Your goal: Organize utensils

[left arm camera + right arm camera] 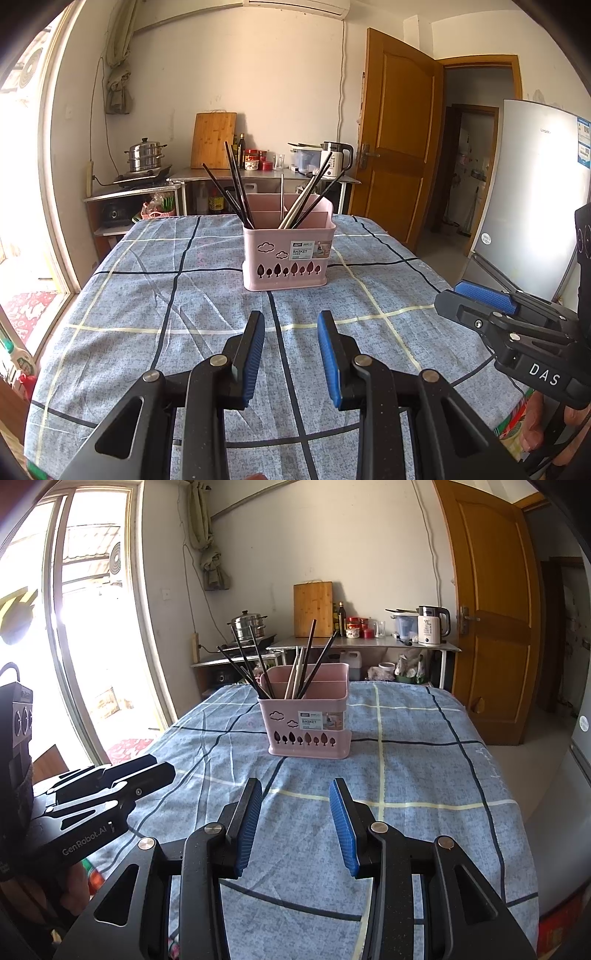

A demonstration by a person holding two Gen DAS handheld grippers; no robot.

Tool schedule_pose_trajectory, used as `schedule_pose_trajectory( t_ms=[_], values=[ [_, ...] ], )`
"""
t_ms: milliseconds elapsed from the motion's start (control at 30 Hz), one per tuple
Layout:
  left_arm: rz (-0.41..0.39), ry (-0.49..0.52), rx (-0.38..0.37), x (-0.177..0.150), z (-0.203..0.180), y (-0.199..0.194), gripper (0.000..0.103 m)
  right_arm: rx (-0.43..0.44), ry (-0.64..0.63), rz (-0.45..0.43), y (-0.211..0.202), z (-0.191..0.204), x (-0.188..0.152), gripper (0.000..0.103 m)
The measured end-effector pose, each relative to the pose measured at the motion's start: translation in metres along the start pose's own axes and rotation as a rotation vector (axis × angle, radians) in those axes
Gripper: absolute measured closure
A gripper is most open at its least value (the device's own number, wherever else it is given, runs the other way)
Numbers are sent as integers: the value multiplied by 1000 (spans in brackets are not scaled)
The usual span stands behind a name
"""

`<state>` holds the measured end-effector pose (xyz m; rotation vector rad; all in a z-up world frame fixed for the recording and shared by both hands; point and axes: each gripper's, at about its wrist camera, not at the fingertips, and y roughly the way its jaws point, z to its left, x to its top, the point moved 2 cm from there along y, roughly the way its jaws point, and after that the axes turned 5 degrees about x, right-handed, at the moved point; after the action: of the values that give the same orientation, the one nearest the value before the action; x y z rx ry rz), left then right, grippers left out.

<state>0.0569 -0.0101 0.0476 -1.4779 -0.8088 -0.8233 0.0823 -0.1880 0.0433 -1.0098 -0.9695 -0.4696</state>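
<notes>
A pink utensil basket (286, 254) (308, 723) stands upright in the middle of the table, beyond both grippers. Several black chopsticks (236, 188) (251, 664) lean in its left compartment. Pale and black chopsticks (306, 199) (301, 668) lean in the middle one. My left gripper (291, 321) hovers over the cloth in front of the basket, open, with nothing between its blue pads. My right gripper (295, 794) is also open and empty. Each gripper shows at the edge of the other's view: the right gripper (465, 295) and the left gripper (147, 768).
The table carries a blue checked cloth (184, 295) (424, 775). Behind it stand a steel counter (258, 175) with a kettle (334, 158), jars and a cutting board, and a steamer pot (146, 155). A fridge (535, 192) is at the right, a wooden door (491, 609) beyond.
</notes>
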Motion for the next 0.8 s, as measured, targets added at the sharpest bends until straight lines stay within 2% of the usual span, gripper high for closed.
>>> schedule_pose_trajectory(
  t_ms=[800],
  values=[
    [-17, -7, -3, -6, 1, 2, 74, -4, -3, 3, 5, -3, -5, 63]
  ],
)
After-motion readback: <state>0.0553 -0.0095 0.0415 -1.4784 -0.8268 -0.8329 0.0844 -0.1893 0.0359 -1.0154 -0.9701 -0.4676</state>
